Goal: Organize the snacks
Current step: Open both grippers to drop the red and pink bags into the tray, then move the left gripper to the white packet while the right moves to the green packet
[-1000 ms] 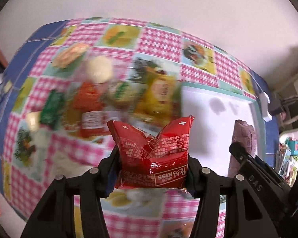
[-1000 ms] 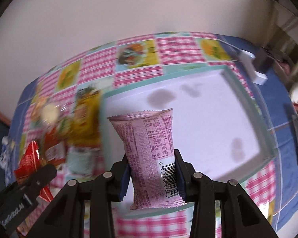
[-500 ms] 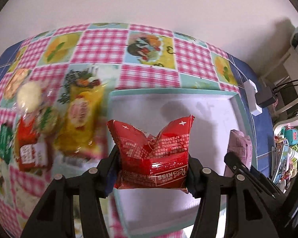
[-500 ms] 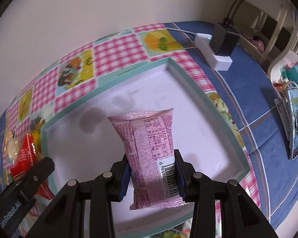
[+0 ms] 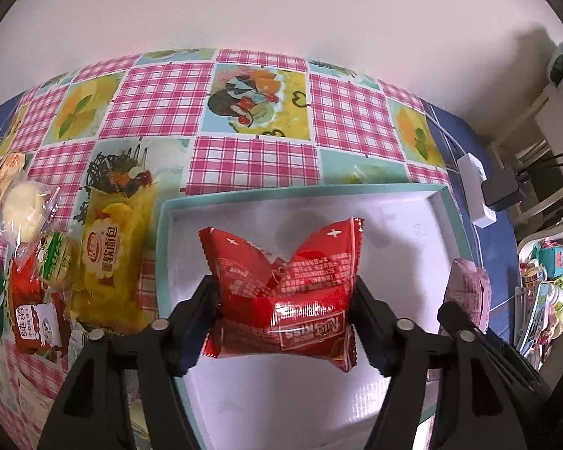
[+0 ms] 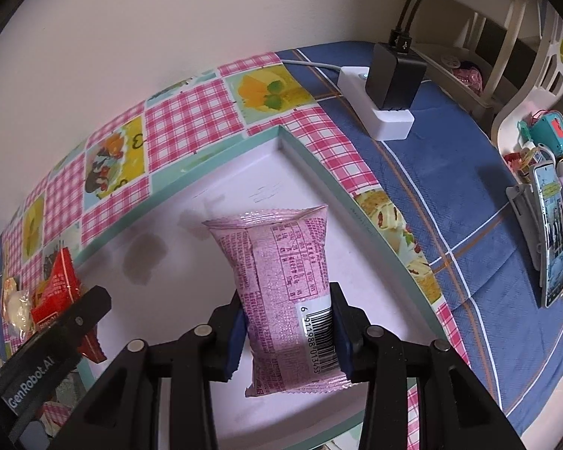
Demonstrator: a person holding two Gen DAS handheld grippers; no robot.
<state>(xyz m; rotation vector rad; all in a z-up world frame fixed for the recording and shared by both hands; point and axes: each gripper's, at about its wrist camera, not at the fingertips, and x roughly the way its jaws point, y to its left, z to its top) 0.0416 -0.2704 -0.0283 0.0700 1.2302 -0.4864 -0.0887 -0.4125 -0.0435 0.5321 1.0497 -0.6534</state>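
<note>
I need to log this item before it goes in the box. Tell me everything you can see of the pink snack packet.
The pink snack packet is a glossy pillow-style wrapper with crimped ends, a back seam, printed text panels and a white barcode label. It stands roughly upright, lower half clamped between the right tongs, hanging above the white floor of the teal-rimmed box. Nothing else touches it. From the left wrist view, only its top shows.

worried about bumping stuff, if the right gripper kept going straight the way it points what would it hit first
Most likely the bare white floor of the teal-rimmed tray. The right gripper, shut on the pink snack packet, points down into it, and nothing else seems to lie in that line. The packet's far end would probably touch first; depth is unclear.
</note>
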